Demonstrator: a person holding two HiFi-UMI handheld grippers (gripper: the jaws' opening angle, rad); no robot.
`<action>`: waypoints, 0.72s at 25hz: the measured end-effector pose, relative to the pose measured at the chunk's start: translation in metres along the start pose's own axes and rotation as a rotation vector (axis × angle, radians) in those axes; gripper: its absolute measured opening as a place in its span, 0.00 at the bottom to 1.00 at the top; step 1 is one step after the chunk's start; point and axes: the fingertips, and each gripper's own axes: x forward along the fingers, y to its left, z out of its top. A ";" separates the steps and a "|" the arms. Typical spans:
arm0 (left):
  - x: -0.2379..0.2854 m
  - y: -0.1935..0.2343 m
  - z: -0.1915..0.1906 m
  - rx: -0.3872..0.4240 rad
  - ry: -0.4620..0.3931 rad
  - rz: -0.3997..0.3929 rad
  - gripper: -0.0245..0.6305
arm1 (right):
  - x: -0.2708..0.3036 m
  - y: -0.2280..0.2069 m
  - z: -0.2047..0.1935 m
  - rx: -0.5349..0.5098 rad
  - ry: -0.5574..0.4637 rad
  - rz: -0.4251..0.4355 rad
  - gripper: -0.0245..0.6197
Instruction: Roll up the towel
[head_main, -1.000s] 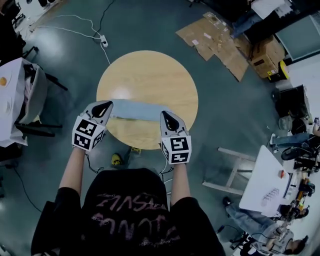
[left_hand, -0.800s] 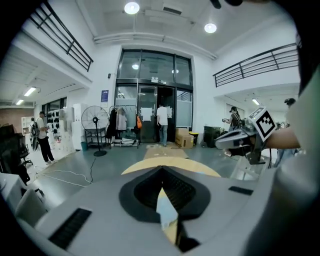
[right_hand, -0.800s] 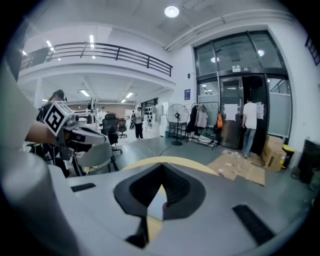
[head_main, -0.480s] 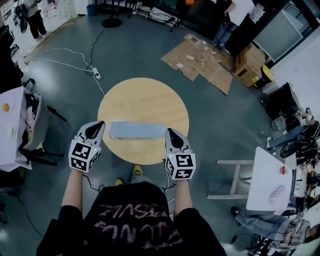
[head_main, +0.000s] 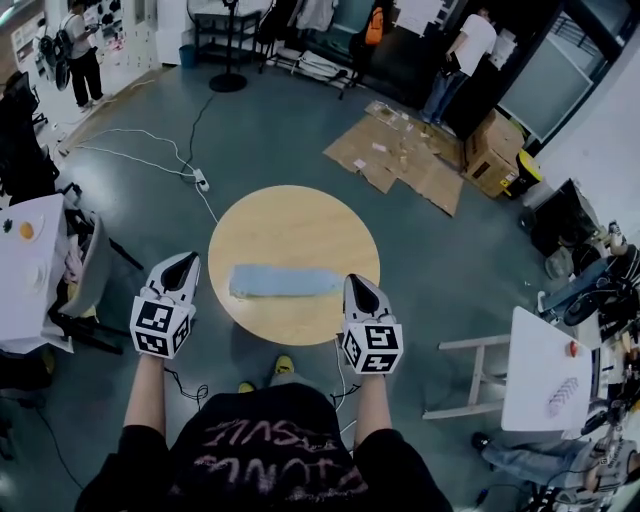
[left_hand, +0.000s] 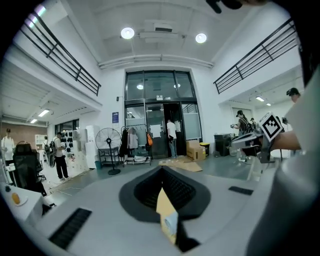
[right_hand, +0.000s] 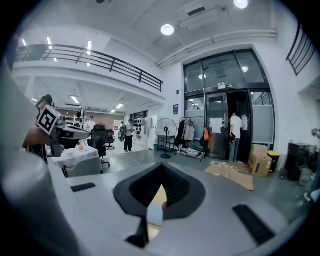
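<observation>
Left hand-held gripper (head_main: 184, 264): jaws fully together, nothing between them. Its own view looks out level across the hall, not down at the work. In the head view it sits off the left rim of the worktop (head_main: 292, 222), over the floor.

Right hand-held gripper (head_main: 357, 287): jaws likewise pressed together and empty. It sits at the lower right rim of the worktop, just beside the right end of the towel (head_main: 283, 281), with no contact visible.

Towel: lies alone near the front of the round worktop as a long, narrow, blue-grey bundle running left to right. Whether it is rolled or only folded cannot be read at this size.

Judgement: the two hand-held grippers flank the bundle, one at each end, because a towel of this length needs an even hold at both ends. Closed, empty jaws held clear of the cloth suggest no step is in hand; the roll is either finished or not yet begun.

Surroundings: flattened cardboard (head_main: 410, 152) lies on the floor beyond the worktop, well apart from the work
</observation>
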 end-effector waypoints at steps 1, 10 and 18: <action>-0.002 0.002 0.002 -0.004 -0.011 0.010 0.06 | -0.001 0.000 0.001 0.000 -0.006 -0.004 0.05; -0.002 0.004 0.022 -0.005 -0.055 0.077 0.05 | 0.003 -0.013 0.009 -0.011 -0.029 0.009 0.04; 0.015 0.008 0.039 -0.052 -0.088 0.130 0.05 | 0.015 -0.040 0.022 -0.023 -0.044 0.018 0.04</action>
